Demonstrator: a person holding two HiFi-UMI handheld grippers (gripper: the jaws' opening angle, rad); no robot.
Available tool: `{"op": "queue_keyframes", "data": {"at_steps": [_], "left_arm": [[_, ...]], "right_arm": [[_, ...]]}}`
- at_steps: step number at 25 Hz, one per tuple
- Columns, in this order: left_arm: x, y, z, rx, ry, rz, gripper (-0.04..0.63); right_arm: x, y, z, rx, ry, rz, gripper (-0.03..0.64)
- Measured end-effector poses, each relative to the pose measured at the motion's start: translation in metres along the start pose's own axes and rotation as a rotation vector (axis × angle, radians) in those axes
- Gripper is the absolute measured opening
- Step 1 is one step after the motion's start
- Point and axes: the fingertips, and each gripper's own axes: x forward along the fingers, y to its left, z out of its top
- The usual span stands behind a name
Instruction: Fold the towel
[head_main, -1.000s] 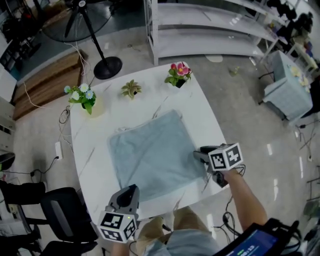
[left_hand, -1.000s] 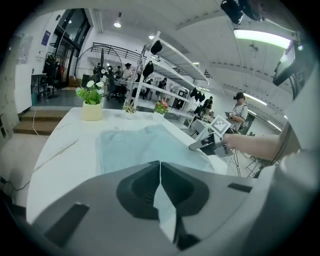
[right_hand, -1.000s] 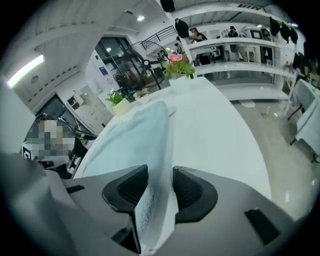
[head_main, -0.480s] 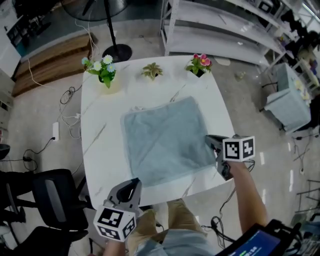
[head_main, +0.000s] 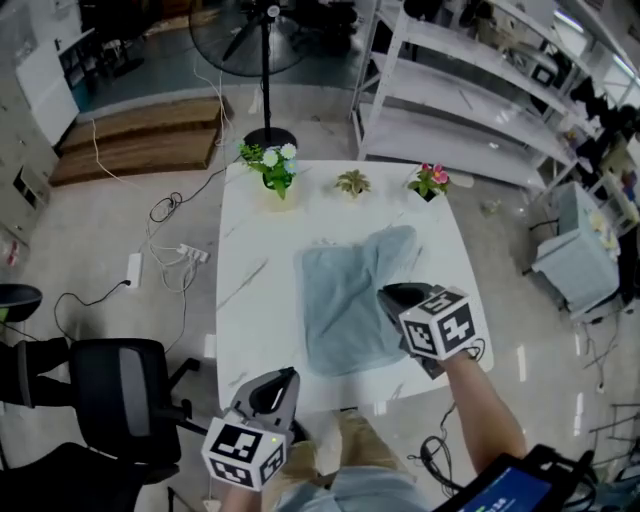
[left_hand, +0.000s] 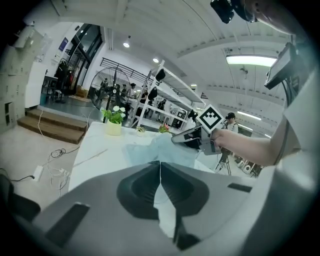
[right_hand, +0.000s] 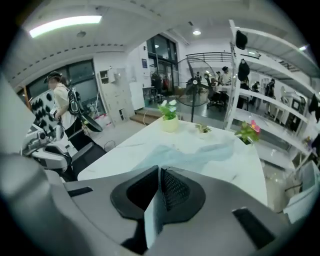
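A pale blue-grey towel (head_main: 345, 300) lies on the white marble table (head_main: 250, 300); its right side is lifted and bunched. My right gripper (head_main: 392, 297) is shut on the towel's near right corner and holds it above the table. In the right gripper view a strip of the cloth shows between the closed jaws (right_hand: 159, 172), and the towel (right_hand: 190, 152) stretches away behind. My left gripper (head_main: 283, 378) is at the near left corner, by the table's front edge. It is shut with pale cloth pinched in the jaws (left_hand: 160, 165). The towel (left_hand: 150, 147) runs from there toward the right gripper (left_hand: 192, 137).
Three potted plants stand along the table's far edge: white flowers (head_main: 270, 165), a small green plant (head_main: 352, 183), pink flowers (head_main: 430, 180). A black chair (head_main: 120, 385) stands left of the table. A fan stand (head_main: 268, 135) and white shelves (head_main: 470, 90) are behind it.
My right gripper has shut on the towel's near right corner and risen with it, pulling that side up and leftward. The left gripper has lifted a little. The head view has pulled back.
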Motion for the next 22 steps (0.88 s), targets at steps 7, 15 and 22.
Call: {"op": "queue_keyframes", "data": {"at_steps": [7,15,22], "left_arm": [[-0.041,0.022,-0.011,-0.035,-0.015,0.028,0.009],[-0.057,0.045,-0.038,-0.091,0.033,0.068,0.009],[-0.053,0.047,-0.043,-0.097,0.057,0.07,0.009]], "right_arm": [[0.064,0.078,-0.006,-0.171,0.095,0.018,0.035],[0.121,0.103,-0.05,-0.188,0.198,0.053,0.035],[0.136,0.113,-0.063,-0.162,0.205,0.093,0.051]]}}
